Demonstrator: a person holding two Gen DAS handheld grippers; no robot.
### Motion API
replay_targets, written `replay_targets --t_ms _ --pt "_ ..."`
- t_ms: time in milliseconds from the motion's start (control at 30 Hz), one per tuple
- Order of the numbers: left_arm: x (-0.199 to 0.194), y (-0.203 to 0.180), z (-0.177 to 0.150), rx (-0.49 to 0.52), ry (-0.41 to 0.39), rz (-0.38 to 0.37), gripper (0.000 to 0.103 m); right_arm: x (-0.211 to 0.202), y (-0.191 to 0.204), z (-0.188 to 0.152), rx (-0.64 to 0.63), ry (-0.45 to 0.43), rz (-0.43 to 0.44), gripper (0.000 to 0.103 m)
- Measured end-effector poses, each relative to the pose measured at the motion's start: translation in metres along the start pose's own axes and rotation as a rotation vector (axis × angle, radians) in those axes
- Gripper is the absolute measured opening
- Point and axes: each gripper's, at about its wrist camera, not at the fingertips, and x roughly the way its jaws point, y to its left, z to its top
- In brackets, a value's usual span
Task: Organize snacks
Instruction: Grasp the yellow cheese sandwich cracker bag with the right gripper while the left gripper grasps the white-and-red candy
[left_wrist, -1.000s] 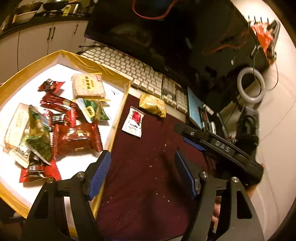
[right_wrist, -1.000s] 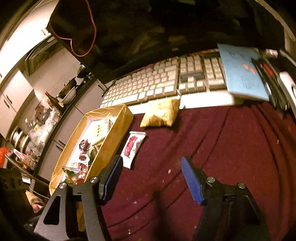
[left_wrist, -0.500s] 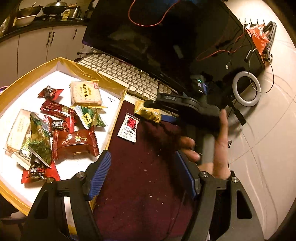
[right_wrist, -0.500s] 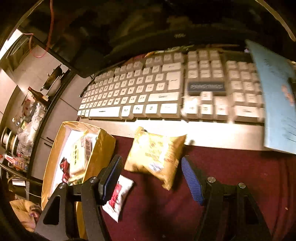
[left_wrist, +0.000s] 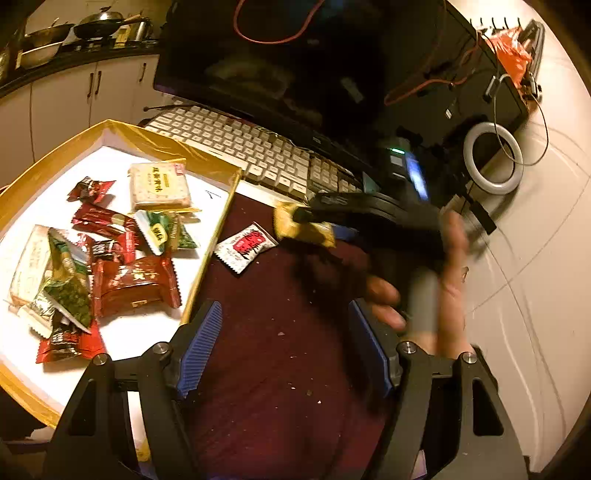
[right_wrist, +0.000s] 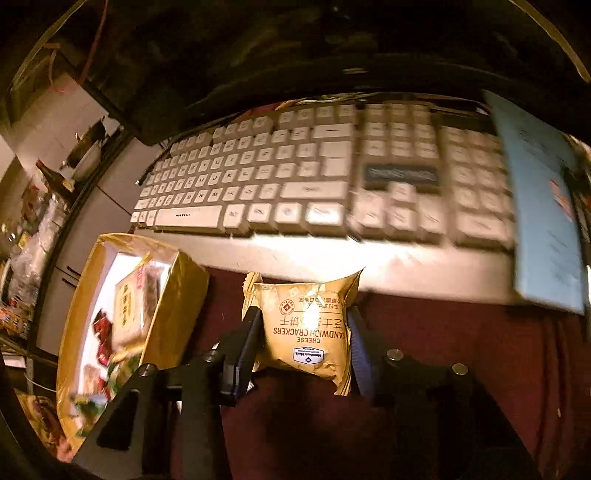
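- The yellow cracker packet (right_wrist: 308, 328), printed "cheese sandwich crackers", sits between the blue pads of the right tongs (right_wrist: 304, 341), just in front of the keyboard (right_wrist: 314, 177) on the dark red cloth (right_wrist: 461, 339) that covers the tabletop.
- The right tongs' jaws have just been closing, and both pads now press against the packet's sides.
- In the left wrist view the same packet (left_wrist: 303, 227) shows at the tip of those tongs, which a blurred hand (left_wrist: 439, 280) holds.
- A small white sachet with red print (left_wrist: 245, 246) lies flat on the cloth, close beside the packet and near the wall of the gold-rimmed box (left_wrist: 214, 240).
- Inside the box lie many wrapped snacks: a pale cracker pack (left_wrist: 159, 184), red wrappers (left_wrist: 136, 280) and green ones (left_wrist: 70, 295).
- The left tongs (left_wrist: 284, 349) hang over the cloth beside the box, jaws wide apart, nothing between them.
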Motion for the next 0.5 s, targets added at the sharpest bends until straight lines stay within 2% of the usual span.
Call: replay_targets --t_ms 167,300,367,500 --pt "0.012 -0.013 0.011 0.095 0.028 0.041 0.070 -0.060 -0.038 -0.047 0.090 -0.086 0.087 0.046" --pt "0.033 -0.034 0.032 0.280 0.060 0.114 0.070 -0.081 -0.061 -0.086 0.146 -0.164 0.129 0.046" --pt "0.054 -0.040 0.045 0.358 0.133 0.101 0.070 -0.084 -0.070 -0.102 0.175 -0.192 0.123 0.046" --pt "0.094 -0.049 0.062 0.472 0.250 0.084 0.067 -0.079 -0.080 -0.116 0.213 -0.237 0.171 0.046"
